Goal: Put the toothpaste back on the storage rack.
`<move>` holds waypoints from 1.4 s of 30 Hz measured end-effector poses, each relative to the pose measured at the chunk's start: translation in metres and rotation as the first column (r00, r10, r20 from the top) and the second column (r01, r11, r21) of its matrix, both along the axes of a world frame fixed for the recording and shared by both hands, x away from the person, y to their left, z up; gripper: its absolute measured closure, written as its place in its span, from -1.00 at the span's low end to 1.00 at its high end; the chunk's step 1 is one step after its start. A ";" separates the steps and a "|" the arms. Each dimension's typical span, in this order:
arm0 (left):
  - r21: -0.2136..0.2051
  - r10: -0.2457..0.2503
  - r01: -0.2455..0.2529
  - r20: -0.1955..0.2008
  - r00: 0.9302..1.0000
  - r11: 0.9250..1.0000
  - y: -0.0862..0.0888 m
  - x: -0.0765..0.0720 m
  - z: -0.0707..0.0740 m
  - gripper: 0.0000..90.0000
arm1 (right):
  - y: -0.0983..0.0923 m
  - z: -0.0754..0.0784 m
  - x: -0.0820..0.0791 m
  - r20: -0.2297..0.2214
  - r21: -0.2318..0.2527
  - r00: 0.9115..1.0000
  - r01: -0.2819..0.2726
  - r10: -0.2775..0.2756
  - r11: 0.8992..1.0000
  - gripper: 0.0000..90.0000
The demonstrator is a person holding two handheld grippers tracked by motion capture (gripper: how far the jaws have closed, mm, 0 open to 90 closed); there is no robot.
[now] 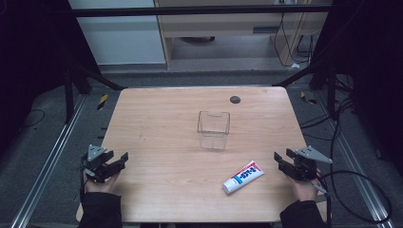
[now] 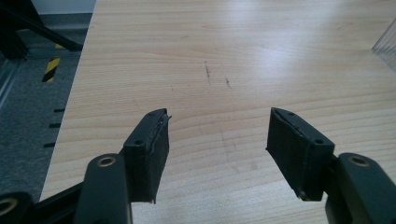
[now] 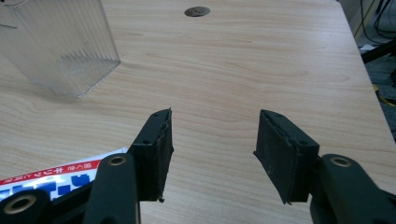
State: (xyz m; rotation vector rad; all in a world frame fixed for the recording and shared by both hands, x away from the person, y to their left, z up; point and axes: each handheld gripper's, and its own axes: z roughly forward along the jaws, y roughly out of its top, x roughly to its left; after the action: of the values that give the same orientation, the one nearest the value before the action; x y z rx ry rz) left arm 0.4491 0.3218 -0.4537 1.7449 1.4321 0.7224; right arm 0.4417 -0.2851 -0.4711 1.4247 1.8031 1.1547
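- Left gripper [image 1: 122, 160]: rests at the near left edge of the table [image 1: 161, 118], jaws spread apart with nothing between them. The left gripper view confirms bare wood in the gap. Judged a waiting posture, clear of the work.
- Right gripper [image 1: 281, 160]: held at the near right edge, jaws likewise spread and empty. It points inward, the toothpaste tube [image 1: 243, 177] near it on the side toward the middle; the likely reason is that this hand is set to take the tube.
- Toothpaste tube: lies flat on the table near the front edge, cap toward the person, untouched by either gripper. In the right gripper view its printed end [image 3: 51, 179] shows beside the left-hand jaw.
- Clear plastic container [image 1: 214, 129]: stands upright, open top, near the table's middle, well apart from the tube. Judged the probable destination.
- Dark round cap [image 1: 235, 99]: set in the tabletop beyond the container; not involved.
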 end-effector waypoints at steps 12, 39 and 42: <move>0.069 -0.031 0.031 0.012 0.999 0.997 -0.012 -0.002 0.000 0.08 | 0.022 0.013 -0.009 -0.001 0.028 0.990 -0.138 0.139 0.990 0.49; 0.112 -0.065 0.066 -0.012 0.998 0.991 -0.023 0.002 -0.002 0.00 | 0.105 0.018 -0.014 -0.084 0.073 0.904 -0.413 0.419 0.908 1.00; 0.121 -0.065 0.067 -0.014 0.998 0.990 -0.024 0.002 -0.002 -0.01 | 0.114 0.015 -0.014 -0.103 0.060 0.897 -0.426 0.430 0.903 1.00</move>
State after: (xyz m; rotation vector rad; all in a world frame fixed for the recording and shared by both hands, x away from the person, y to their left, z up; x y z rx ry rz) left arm 0.4514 0.2982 -0.4559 1.8822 1.3547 0.7806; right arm 0.4282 -0.1714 -0.4565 1.1598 2.2655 1.3447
